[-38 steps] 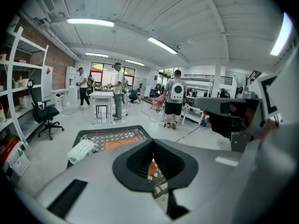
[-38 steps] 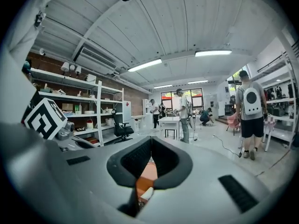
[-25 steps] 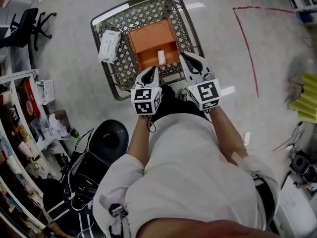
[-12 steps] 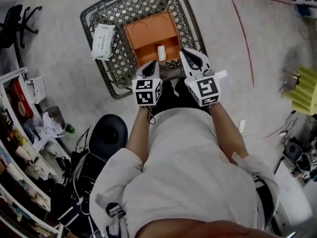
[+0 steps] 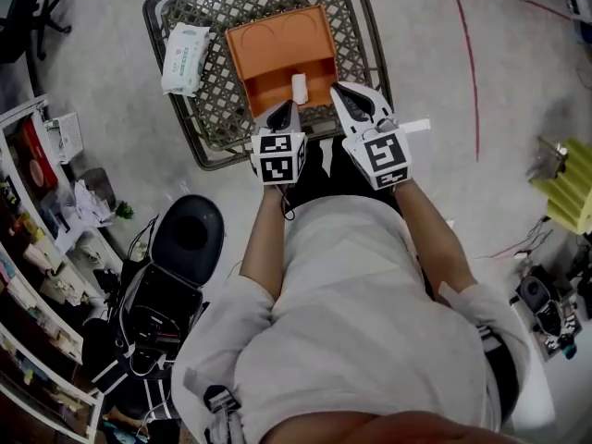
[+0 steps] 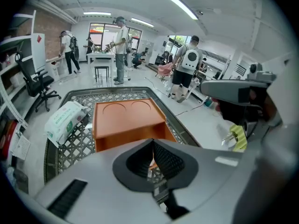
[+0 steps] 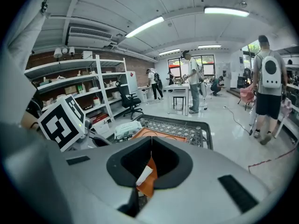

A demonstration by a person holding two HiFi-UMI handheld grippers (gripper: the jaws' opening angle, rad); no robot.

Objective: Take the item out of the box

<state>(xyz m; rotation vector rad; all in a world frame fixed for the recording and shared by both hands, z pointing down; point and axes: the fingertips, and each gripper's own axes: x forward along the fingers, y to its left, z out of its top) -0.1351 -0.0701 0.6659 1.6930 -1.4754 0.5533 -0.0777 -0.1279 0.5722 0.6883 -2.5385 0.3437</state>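
An orange box (image 5: 277, 52) lies open in a metal mesh cart (image 5: 370, 35). A small white item (image 5: 299, 88) stands in the box's near compartment. My left gripper (image 5: 283, 109) is shut and empty, its tip at the box's near edge left of the item. My right gripper (image 5: 340, 92) is shut too, its tip at the box's near right corner beside the item. In the left gripper view the shut jaw tips (image 6: 153, 141) point at the orange box (image 6: 128, 120). Below my right gripper (image 7: 151, 138), orange box wall and a white item (image 7: 144, 173) show between the fingers.
A white wipes pack (image 5: 181, 58) lies in the cart left of the box. Shelves (image 5: 37, 248), a black stool (image 5: 190, 234) and an office chair (image 5: 32, 12) stand at the left. Red floor tape (image 5: 472, 63) runs on the right. People (image 6: 120, 48) stand far behind.
The cart and both grippers sit higher in the head view. The right gripper's tip has come slightly closer to the white item. Both grippers stay shut.
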